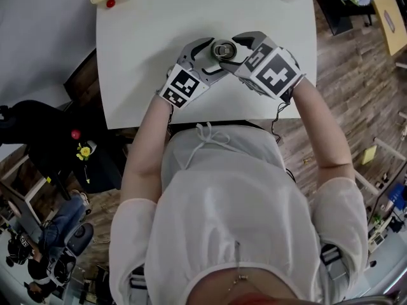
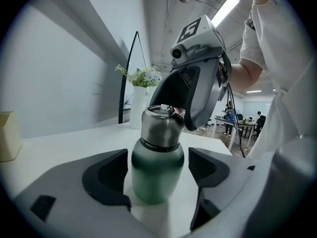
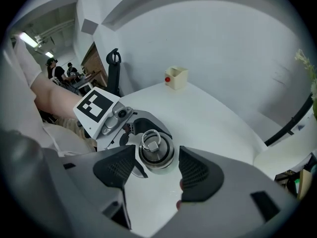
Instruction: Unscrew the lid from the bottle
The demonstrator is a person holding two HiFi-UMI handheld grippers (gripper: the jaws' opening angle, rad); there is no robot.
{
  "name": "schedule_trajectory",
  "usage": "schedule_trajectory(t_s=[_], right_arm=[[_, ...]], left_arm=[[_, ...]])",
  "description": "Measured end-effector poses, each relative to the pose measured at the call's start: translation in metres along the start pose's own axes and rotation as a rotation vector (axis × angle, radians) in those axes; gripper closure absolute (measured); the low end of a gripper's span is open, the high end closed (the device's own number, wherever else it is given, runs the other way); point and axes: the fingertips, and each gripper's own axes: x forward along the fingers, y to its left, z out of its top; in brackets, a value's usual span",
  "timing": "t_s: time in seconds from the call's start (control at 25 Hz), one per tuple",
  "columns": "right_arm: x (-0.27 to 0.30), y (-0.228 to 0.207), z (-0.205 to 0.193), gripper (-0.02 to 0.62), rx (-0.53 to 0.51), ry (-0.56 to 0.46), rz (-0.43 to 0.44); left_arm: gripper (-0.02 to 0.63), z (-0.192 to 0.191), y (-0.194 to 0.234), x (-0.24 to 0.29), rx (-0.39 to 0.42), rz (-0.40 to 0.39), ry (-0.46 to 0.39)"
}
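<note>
On the white table (image 1: 152, 49), the left gripper (image 1: 205, 59) has its jaws wide apart, flanking the body of the upright green metal bottle (image 2: 156, 175) without touching it. The right gripper (image 3: 157, 166) reaches down from above, its jaws open around the bottle's silver ring-topped lid (image 3: 155, 150) with narrow gaps on both sides.

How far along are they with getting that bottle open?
Barely begun. Done: the left hand-held gripper straddles the green body of the bottle, and the right hand-held gripper straddles the lid from above. In hand: lining up the grips; gaps show beside both pairs of jaws, so neither presses yet. Left: clamp both, twist, and lift the lid, which sits on the bottle.
</note>
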Motion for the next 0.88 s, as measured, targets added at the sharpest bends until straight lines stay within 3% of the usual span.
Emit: schedule_trajectory(t_s=[0.2,0.52,0.64,0.88], right_arm=[[0.0028,0.0017,0.0004,0.351,0.003,0.022,0.015],[0.0038,0.0034,0.0005,0.354,-0.057,0.072,0.071],[0.0047,0.0055,-0.0001,0.355,-0.142,0.099,0.115],[0.0031,0.0078,-0.0018,0.356,-0.425,0.181,0.24]], left_arm=[[0.229,0.0016,0.001,0.0069,0.006,0.01,-0.014],[0.241,0.0008,0.0021,0.0058,-0.001,-0.003,-0.038],[0.241,-0.0001,0.0015,0.0051,-0.007,-0.011,-0.039],[0.241,0.0009,0.0016,0.0062,-0.012,-0.028,-0.045]])
